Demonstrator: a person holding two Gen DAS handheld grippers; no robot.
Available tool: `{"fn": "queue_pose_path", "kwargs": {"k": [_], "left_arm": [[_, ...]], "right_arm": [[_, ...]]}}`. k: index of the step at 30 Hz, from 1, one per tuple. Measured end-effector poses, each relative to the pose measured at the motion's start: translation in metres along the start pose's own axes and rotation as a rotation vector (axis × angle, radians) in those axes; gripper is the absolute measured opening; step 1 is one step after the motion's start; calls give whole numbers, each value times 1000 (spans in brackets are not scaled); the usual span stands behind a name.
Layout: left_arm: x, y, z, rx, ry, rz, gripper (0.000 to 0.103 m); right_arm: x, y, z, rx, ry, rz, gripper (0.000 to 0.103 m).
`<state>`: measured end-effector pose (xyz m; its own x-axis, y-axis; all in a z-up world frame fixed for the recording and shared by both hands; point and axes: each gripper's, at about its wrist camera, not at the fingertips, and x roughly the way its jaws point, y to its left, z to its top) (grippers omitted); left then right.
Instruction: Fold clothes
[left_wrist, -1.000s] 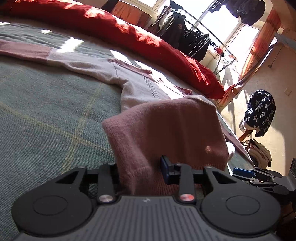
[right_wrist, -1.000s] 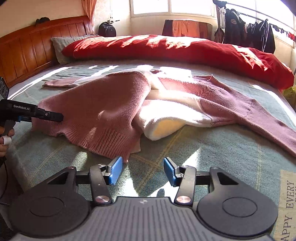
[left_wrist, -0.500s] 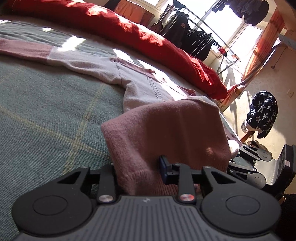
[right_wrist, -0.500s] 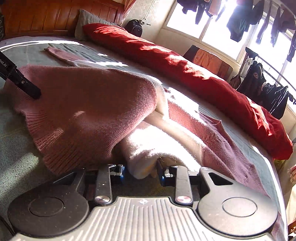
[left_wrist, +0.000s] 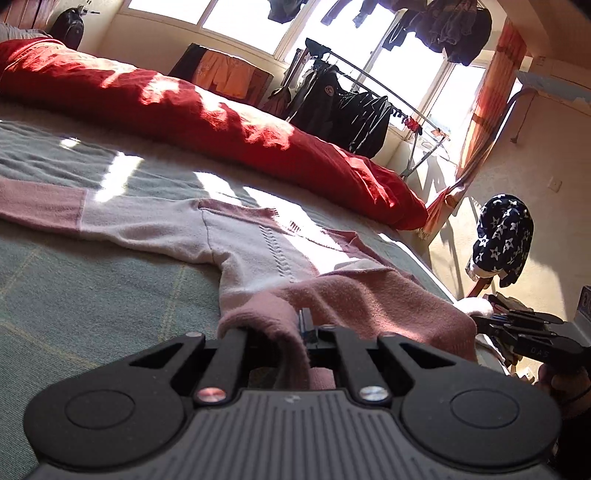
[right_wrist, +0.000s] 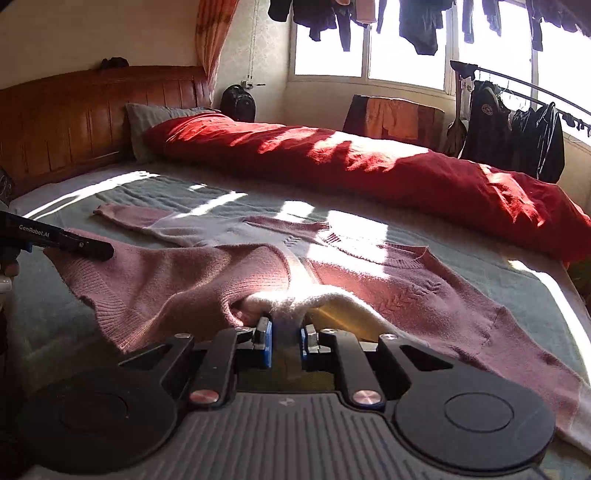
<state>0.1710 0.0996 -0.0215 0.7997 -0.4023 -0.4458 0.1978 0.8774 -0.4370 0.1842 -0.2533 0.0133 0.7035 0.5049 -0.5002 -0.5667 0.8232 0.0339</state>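
Note:
A pink and white knitted sweater lies spread on the green bed cover, its lower part folded back over itself. In the left wrist view my left gripper is shut on the sweater's pink hem, which drapes over the fingers. In the right wrist view my right gripper is shut on the white folded edge of the sweater. The left gripper shows at the left of that view, holding the hem corner. One sleeve stretches out to the left.
A red duvet lies bunched along the far side of the bed, by a wooden headboard and grey pillow. A rack of dark clothes stands by the window. A starred garment hangs at the bed's right.
The right gripper moved in and shut on the sweater's white folded edge. Both grippers have drawn the sweater's lower part along, and both views now tilt up toward the window.

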Motion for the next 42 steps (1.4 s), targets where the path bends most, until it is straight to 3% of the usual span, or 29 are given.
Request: {"fn": "queue_pose_path", "kwargs": {"k": [4, 8, 10, 11, 12, 15, 20, 25, 26, 28, 29, 35, 42], "left_arm": [[2, 0, -1, 7, 16, 9, 6], [13, 8, -16, -20, 79, 40, 7], [14, 12, -26, -35, 106, 52, 7], [15, 14, -31, -40, 117, 57, 9], [14, 17, -35, -46, 126, 59, 14], [11, 24, -45, -67, 144, 60, 25], [11, 31, -49, -85, 129, 59, 44], [22, 40, -49, -124, 107, 40, 45], [25, 42, -49, -139, 106, 38, 42], [28, 43, -51, -154, 104, 39, 27], [29, 43, -53, -154, 102, 43, 17], [10, 33, -44, -135, 66, 32, 4], [-32, 6, -12, -59, -19, -11, 4]], "right_arm": [[-27, -16, 8, 125, 5, 61, 16], [-23, -31, -8, 182, 77, 11, 20], [-22, -37, -22, 225, 114, 31, 26], [-23, -38, -31, 245, 121, 24, 29], [-23, -39, -39, 266, 135, 25, 41], [-28, -40, -61, 325, 160, 35, 54], [-35, -23, -85, 386, 157, 56, 62], [-25, 1, -92, 357, 150, 38, 62], [-22, 4, -93, 355, 149, 33, 59], [-14, 12, -95, 333, 169, 9, 36], [-11, 15, -96, 318, 184, -7, 12], [-16, 6, -93, 338, 176, -1, 10], [-56, -16, -59, 318, 88, -17, 8]]}}
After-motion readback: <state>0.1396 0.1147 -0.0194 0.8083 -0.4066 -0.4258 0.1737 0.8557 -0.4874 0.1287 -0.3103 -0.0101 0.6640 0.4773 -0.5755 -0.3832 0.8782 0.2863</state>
